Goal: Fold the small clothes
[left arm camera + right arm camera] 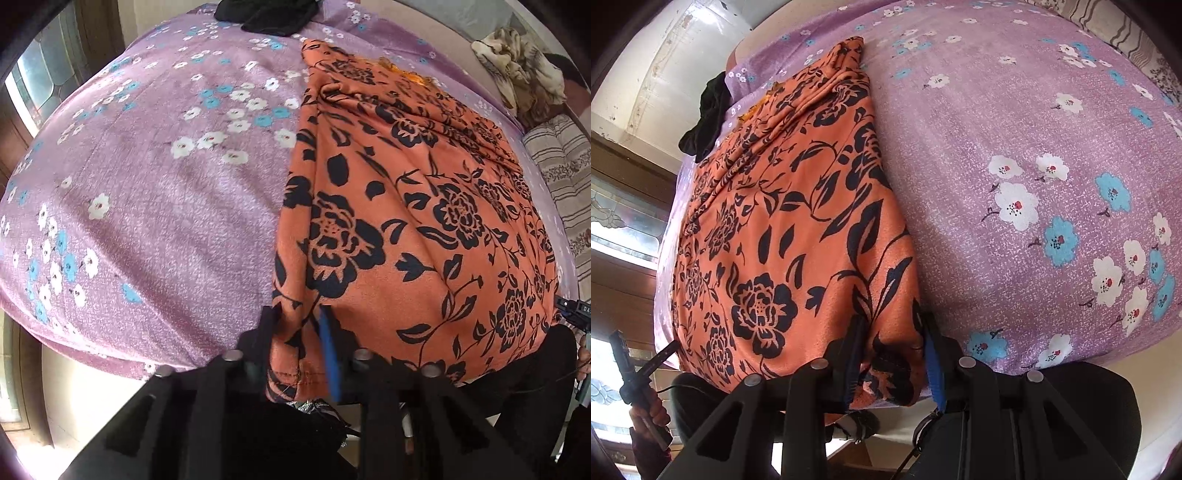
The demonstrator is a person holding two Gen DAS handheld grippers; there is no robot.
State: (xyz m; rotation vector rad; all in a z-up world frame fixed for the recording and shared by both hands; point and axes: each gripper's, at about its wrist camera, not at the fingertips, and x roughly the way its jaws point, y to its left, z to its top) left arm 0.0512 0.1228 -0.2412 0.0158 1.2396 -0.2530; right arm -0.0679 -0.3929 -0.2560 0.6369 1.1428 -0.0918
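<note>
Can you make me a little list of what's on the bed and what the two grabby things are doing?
surface: purple flowered bedsheet
main cloth: orange cloth with black flowers, lying flat
left gripper: near left corner of the orange cloth sits between its fingers
right gripper: near right corner sits between its fingers
far edge: black clothing
beside bed: crumpled beige cloth, striped cushion

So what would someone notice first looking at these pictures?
The orange garment with black flowers, spread over a purple floral bedsheet, its near corners between the jaws of the left gripper and right gripper. A black cloth lies at the bed's far edge.
</note>
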